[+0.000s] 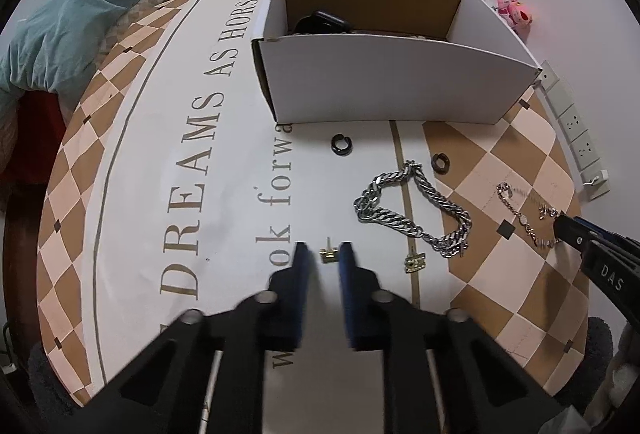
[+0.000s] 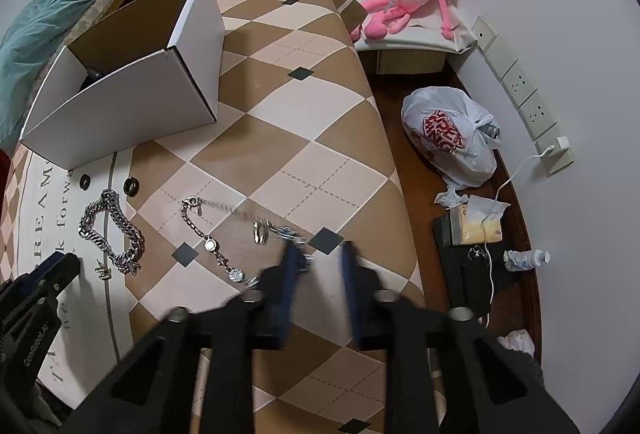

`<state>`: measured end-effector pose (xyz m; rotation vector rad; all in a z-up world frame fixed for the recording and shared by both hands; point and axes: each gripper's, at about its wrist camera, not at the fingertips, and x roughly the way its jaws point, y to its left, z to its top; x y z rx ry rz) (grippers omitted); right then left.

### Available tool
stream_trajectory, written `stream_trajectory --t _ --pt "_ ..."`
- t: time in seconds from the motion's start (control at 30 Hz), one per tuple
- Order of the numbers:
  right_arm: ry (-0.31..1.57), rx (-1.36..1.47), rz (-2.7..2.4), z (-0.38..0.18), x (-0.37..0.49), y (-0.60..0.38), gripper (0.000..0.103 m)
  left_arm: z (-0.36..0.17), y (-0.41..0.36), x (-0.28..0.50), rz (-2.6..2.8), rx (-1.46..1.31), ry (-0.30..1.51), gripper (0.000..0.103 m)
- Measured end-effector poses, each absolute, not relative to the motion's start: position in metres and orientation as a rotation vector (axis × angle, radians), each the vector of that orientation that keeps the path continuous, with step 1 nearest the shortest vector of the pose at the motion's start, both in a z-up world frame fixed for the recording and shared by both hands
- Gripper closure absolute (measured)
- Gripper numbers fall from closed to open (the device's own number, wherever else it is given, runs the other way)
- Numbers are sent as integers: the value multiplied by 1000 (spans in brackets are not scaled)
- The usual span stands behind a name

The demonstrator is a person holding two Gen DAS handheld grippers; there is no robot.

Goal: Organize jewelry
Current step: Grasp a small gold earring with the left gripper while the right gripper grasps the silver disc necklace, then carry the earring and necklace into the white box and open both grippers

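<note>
Beyond both grippers stands the white cardboard box (image 1: pixel 394 79), open-topped on the checkered tablecloth (image 1: pixel 516 169). Ahead-right of the left gripper (image 1: pixel 325 254) lies the heavy silver chain (image 1: pixel 416 209); its spread fingers straddle a small gold earring (image 1: pixel 328 255), not yet touching. Right gripper (image 2: pixel 319 254) spread too, left fingertip against the thin charm bracelet (image 2: pixel 212 244).

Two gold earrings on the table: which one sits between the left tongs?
The left-hand gold earring, lying between the open left tongs. The other gold earring lies off to the right, beside the heavy silver chain.
</note>
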<state>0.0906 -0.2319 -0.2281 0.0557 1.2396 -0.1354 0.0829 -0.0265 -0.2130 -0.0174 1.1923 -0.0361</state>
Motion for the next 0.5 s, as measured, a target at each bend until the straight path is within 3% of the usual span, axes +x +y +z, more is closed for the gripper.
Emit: stream_trajectory --t 0.5 --pt "1181 142 -27 -201 79 -227 97 -194 -26 70 -100 -47 1166 97"
